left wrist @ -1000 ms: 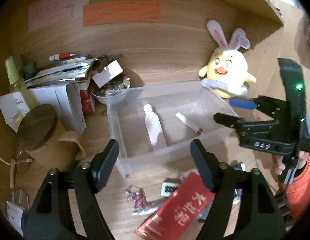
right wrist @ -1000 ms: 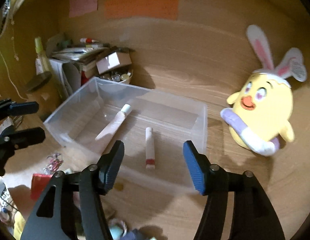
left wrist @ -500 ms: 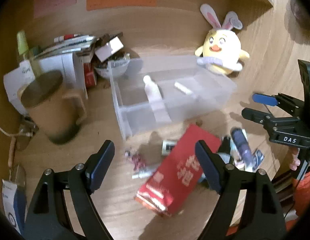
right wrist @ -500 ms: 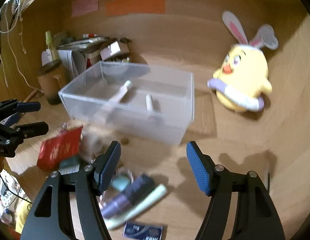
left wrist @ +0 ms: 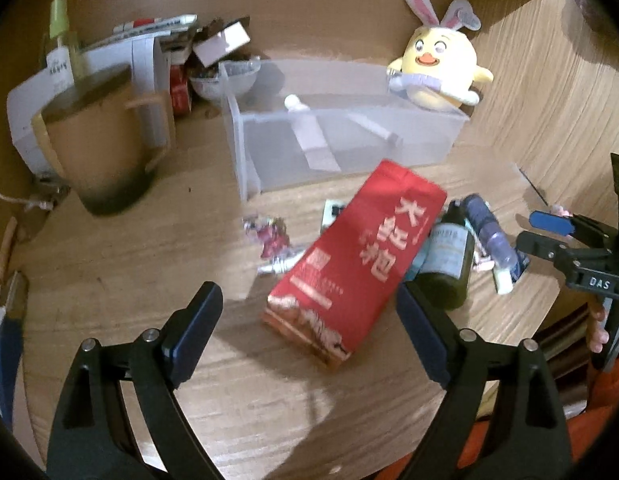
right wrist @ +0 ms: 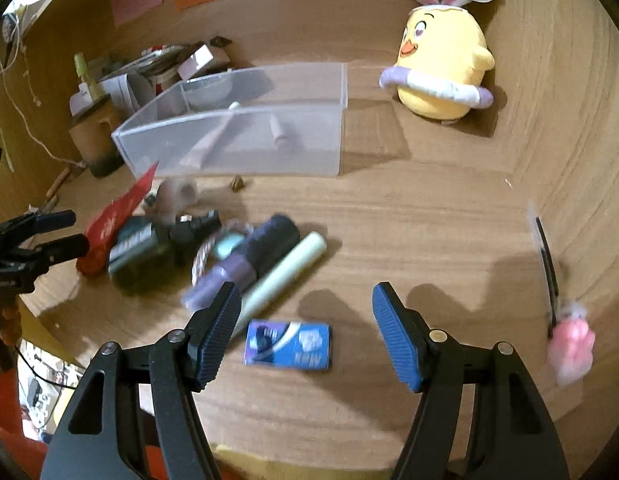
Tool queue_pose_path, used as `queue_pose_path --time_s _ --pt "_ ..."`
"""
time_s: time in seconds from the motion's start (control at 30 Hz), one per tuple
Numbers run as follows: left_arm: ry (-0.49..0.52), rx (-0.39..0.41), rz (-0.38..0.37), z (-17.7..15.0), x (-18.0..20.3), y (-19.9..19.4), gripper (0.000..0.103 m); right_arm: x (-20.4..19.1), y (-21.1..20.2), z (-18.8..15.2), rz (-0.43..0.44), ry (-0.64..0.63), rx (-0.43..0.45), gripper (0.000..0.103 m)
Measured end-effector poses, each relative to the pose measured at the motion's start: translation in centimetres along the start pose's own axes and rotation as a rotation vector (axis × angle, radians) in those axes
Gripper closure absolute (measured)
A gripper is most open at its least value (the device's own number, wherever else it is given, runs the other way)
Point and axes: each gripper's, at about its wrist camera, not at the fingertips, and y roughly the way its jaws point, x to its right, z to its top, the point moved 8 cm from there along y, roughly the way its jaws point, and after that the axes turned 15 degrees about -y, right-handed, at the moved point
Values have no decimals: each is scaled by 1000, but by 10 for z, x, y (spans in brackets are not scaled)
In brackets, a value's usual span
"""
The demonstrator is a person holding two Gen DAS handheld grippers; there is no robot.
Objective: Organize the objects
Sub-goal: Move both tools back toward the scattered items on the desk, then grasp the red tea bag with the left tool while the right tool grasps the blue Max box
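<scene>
Sorting looks barely begun: on the wooden table (right wrist: 389,208) the clear bin (right wrist: 237,136) near the back edge holds only a white tube (left wrist: 309,136) and a small stick (right wrist: 278,132), while the red packet (left wrist: 357,256), its long axis slanting from the front edge up toward the bin, a dark bottle (right wrist: 141,248), purple bottle (right wrist: 245,264), pale green tube (right wrist: 285,272) and blue packet (right wrist: 289,345) lie outside; the left hand-held gripper (left wrist: 309,328) is opening, nothing between its jaws, and the right hand-held gripper (right wrist: 307,320) stands spread and empty
</scene>
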Motion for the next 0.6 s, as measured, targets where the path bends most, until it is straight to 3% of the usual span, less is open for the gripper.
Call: queue_pose_path --time_s 0.33,0.6 --pt "0 -41 6 -7 -1 17 14 -10 7 -22 -8 6 -35 38" --pt "40 3 -9 0 15 21 15 -12 9 -27 -64 -10 -22 38"
